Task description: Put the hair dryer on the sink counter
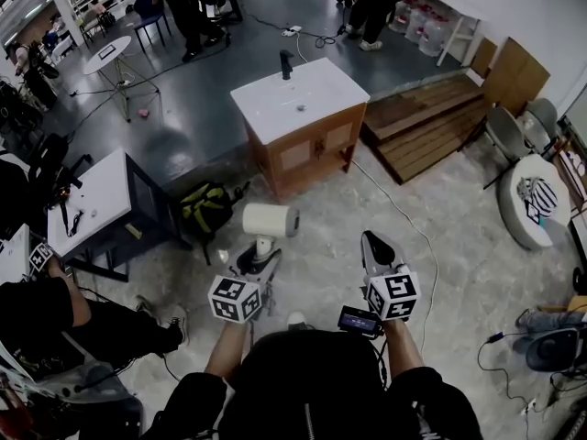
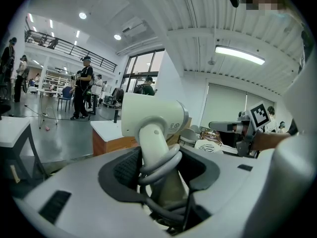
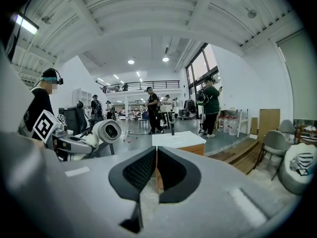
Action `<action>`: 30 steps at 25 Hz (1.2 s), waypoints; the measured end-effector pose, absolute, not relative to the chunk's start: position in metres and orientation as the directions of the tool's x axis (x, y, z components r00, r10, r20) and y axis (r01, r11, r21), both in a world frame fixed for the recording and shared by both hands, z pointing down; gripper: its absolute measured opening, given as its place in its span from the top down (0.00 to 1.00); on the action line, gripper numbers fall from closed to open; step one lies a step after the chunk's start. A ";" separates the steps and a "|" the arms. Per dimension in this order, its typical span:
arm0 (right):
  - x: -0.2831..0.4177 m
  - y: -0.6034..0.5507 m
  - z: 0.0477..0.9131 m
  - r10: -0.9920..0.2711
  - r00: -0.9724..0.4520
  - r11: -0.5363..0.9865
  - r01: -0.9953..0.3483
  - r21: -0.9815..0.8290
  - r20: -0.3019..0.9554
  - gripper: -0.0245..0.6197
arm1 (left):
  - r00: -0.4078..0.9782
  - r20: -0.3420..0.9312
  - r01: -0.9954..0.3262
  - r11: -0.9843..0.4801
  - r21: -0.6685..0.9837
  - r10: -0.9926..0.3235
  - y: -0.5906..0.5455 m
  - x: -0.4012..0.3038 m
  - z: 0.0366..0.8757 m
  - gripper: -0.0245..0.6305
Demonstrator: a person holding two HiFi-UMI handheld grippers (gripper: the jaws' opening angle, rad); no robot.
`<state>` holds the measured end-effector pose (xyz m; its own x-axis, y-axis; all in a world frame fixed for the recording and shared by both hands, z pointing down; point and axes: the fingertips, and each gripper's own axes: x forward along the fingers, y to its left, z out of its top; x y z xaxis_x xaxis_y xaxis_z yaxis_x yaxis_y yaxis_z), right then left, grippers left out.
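Note:
My left gripper (image 1: 261, 257) is shut on the handle of a white hair dryer (image 1: 269, 222), held upright with its barrel on top; its grey cord is coiled round the handle. In the left gripper view the hair dryer (image 2: 154, 125) fills the middle between the jaws of the left gripper (image 2: 161, 170). My right gripper (image 1: 374, 246) is shut with nothing in it, its pads meeting in the right gripper view (image 3: 156, 170). The sink counter (image 1: 300, 99), a white top with a black tap on a wooden cabinet, stands on the floor ahead of both grippers, also seen as the sink counter (image 3: 178, 140).
A green and black backpack (image 1: 205, 208) lies on the floor left of the cabinet. A white table (image 1: 96, 200) stands at the left, wooden pallets (image 1: 431, 126) at the right, and a cable runs along the floor. Several people stand at the back; one crouches near left.

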<state>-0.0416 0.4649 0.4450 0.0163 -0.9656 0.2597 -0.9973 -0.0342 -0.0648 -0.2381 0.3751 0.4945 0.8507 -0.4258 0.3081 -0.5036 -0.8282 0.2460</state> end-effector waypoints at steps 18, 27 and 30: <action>-0.050 0.423 0.441 -0.966 0.070 -0.090 -0.993 -0.070 0.249 0.95 | 0.857 0.324 -0.480 -0.848 0.225 -0.400 0.316 -0.249 0.499 0.63; -0.034 0.405 0.457 -0.963 0.069 -0.090 -0.993 -0.070 0.260 0.95 | 0.866 0.309 -0.469 -0.852 0.231 -0.393 0.296 -0.228 0.507 0.63; -0.029 0.389 0.464 -0.965 0.056 -0.075 -0.995 -0.068 0.258 0.95 | 0.868 0.297 -0.469 -0.854 0.227 -0.398 0.284 -0.219 0.508 0.63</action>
